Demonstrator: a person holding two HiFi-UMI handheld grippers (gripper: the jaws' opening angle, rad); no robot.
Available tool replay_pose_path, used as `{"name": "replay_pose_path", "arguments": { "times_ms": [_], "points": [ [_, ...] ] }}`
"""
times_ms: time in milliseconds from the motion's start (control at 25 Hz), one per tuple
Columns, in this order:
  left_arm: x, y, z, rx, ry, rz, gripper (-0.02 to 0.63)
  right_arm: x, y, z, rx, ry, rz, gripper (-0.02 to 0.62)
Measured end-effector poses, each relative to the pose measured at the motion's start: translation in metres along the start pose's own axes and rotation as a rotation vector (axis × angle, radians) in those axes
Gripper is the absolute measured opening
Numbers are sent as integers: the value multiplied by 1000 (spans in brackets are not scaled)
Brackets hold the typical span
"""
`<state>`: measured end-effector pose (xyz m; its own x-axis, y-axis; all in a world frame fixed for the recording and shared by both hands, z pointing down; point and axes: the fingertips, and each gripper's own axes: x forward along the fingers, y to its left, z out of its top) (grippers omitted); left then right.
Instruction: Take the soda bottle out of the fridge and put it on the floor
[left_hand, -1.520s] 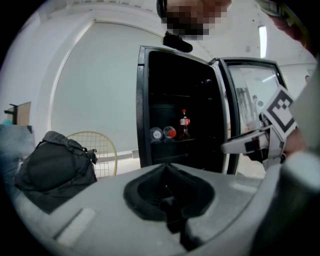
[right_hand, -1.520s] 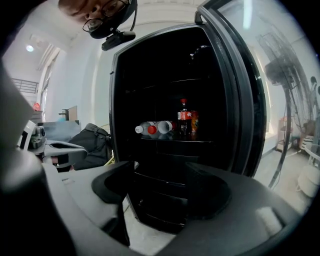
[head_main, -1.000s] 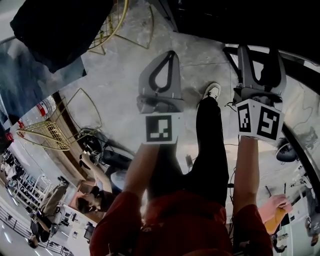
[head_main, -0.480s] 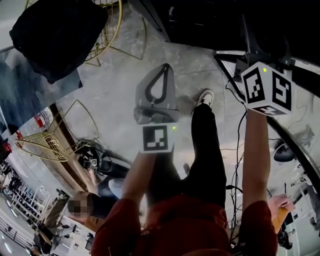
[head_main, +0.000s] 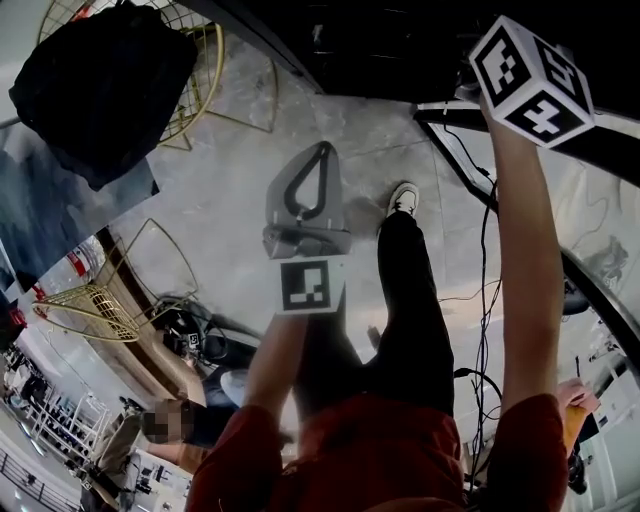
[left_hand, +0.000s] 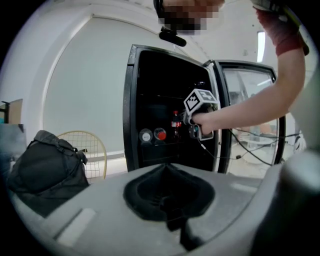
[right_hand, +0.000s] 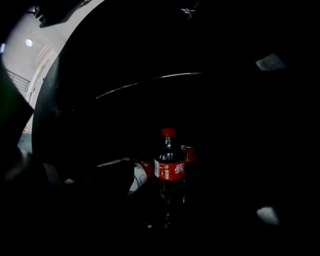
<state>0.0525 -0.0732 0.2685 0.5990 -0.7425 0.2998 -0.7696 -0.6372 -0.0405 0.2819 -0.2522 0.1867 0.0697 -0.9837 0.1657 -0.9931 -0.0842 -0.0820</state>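
Note:
The soda bottle (right_hand: 169, 165), dark with a red cap and red label, stands upright on a shelf in the unlit fridge (left_hand: 165, 100). In the right gripper view it is straight ahead and a little way off, with nothing between the jaws. My right gripper (left_hand: 185, 120) reaches into the fridge opening with its jaws open; in the head view only its marker cube (head_main: 530, 80) shows, the jaws lost in the dark. My left gripper (head_main: 322, 150) hangs lower, out over the floor, shut and empty.
A can (right_hand: 140, 175) lies on its side left of the bottle, another red one (right_hand: 189, 154) behind it. The glass fridge door (left_hand: 250, 115) stands open at the right. A black bag (left_hand: 45, 165) rests on a gold wire chair (left_hand: 90, 150). Cables (head_main: 485, 250) trail across the floor.
My right gripper has risen and gone forward into the fridge opening, its cube now at the top of the head view. The left gripper has stayed almost in place.

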Motion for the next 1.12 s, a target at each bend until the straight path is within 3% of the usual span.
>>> {"name": "replay_pose_path", "arguments": {
  "times_ms": [200, 400, 680, 1120],
  "points": [
    [13, -5, 3, 41, 10, -30, 0, 23, -7, 8, -30, -6, -22, 333],
    [17, -6, 4, -6, 0, -26, 0, 48, -13, 5, -87, 27, -28, 350],
    [15, -11, -3, 47, 14, -50, 0, 66, -17, -6, -51, 81, -1, 348],
    [12, -12, -12, -12, 16, -35, 0, 70, -16, -14, -108, 88, 1, 348]
  ]
}}
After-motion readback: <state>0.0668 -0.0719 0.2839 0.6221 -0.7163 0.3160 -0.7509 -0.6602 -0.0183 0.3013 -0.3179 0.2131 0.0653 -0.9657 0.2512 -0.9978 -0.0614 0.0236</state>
